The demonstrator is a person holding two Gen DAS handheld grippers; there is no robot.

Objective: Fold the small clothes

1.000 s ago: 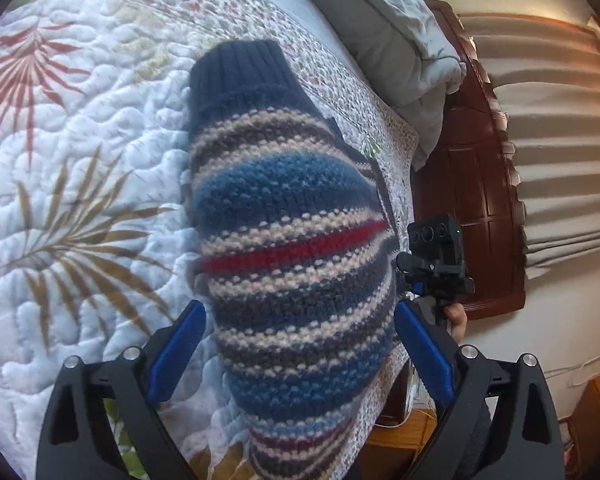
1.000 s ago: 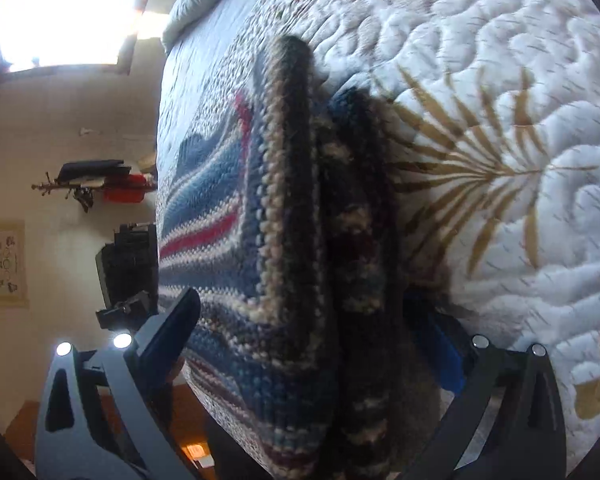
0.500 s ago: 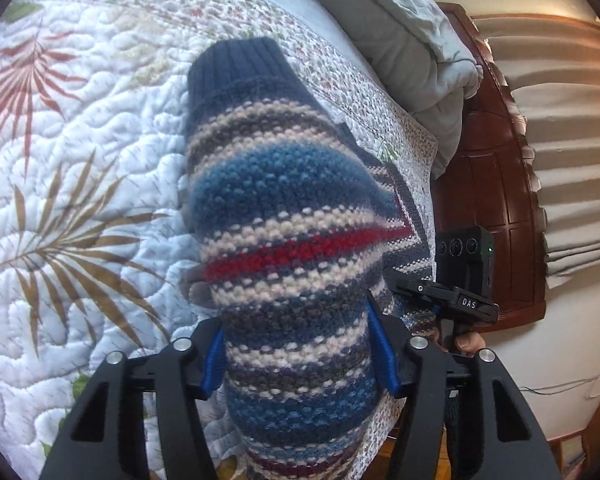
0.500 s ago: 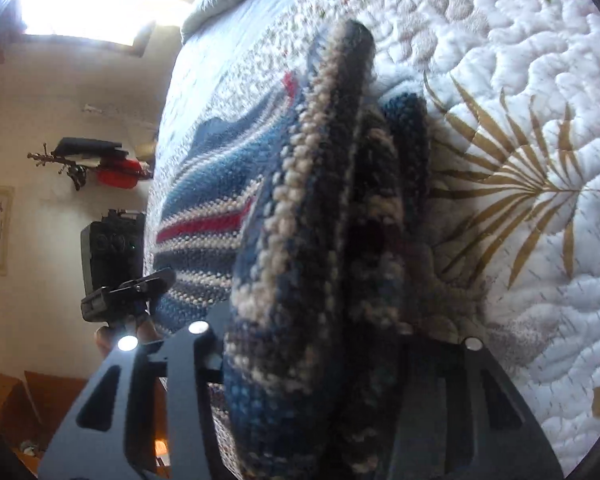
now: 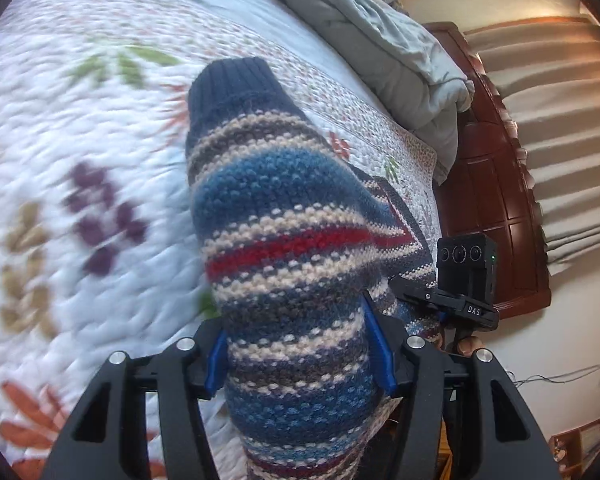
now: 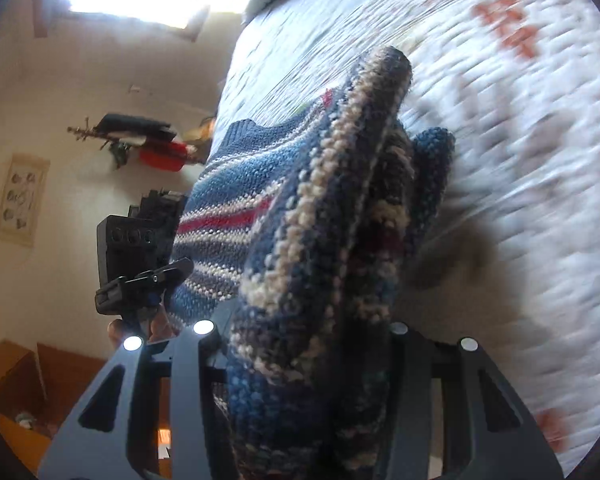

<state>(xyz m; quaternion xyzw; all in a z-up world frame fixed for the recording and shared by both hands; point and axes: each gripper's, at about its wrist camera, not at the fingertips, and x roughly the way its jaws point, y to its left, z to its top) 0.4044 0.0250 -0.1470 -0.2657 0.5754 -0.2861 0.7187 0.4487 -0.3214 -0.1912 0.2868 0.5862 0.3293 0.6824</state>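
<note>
The quilt (image 5: 80, 152), white with leaf prints, fills the left wrist view from 7 to 1 o'clock, with a grey duvet (image 5: 380, 40) bunched at 1 o'clock against a dark wooden headboard (image 5: 496, 200) at 3 o'clock. The striped sweater (image 5: 284, 240) runs from 6 o'clock up to its navy cuff near 12 o'clock, held up off the quilt. The left gripper (image 5: 300, 356) is clamped on one sleeve, its blue pads (image 5: 376, 348) pressing the knit, and the right gripper (image 6: 304, 364) is clamped on a bunched fold at 6 o'clock; both sets of jaws have just been closing.
</note>
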